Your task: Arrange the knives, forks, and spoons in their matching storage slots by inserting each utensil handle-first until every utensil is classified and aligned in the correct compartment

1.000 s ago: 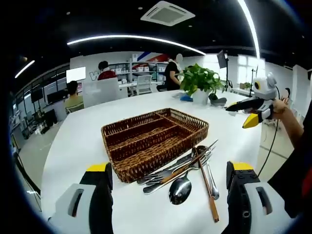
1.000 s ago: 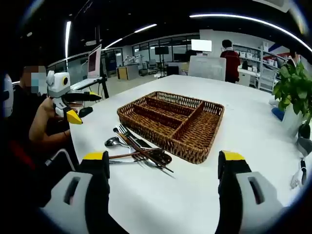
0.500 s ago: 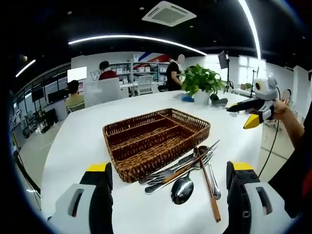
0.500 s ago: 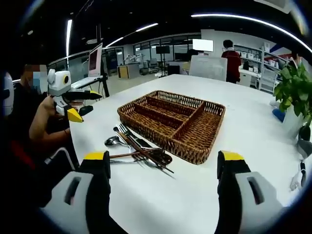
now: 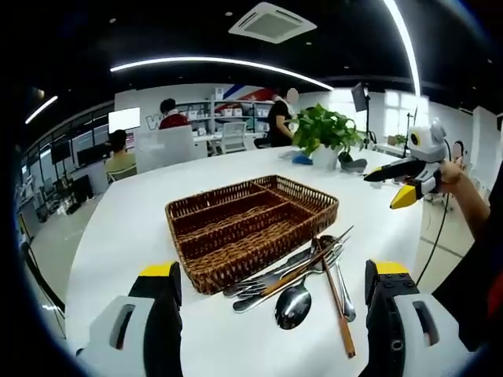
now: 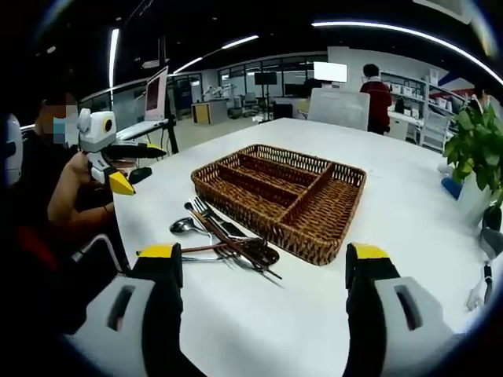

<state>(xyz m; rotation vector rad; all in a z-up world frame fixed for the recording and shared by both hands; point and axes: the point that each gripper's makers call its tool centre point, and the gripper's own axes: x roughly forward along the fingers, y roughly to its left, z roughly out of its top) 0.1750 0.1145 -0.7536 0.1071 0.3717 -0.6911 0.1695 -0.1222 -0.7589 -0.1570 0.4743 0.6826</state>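
Observation:
A brown wicker tray with several long compartments lies on the white table, and nothing shows inside it. Beside its near edge is a heap of utensils: a steel spoon, forks, and wooden-handled pieces. My left gripper stands open just short of the heap. In the right gripper view the tray sits mid-table with the utensils at its left corner. My right gripper is open too, in front of them. Each gripper appears in the other's view, off to the side: left gripper, right gripper.
A potted plant stands at the table's far end, also seen as the plant. A cable lies near the table's right edge. People sit and stand at desks in the background. A person's arm holds the right gripper.
Both views have shifted only slightly with the hands. The tray and the utensils lie where they were, and both grippers stay open.

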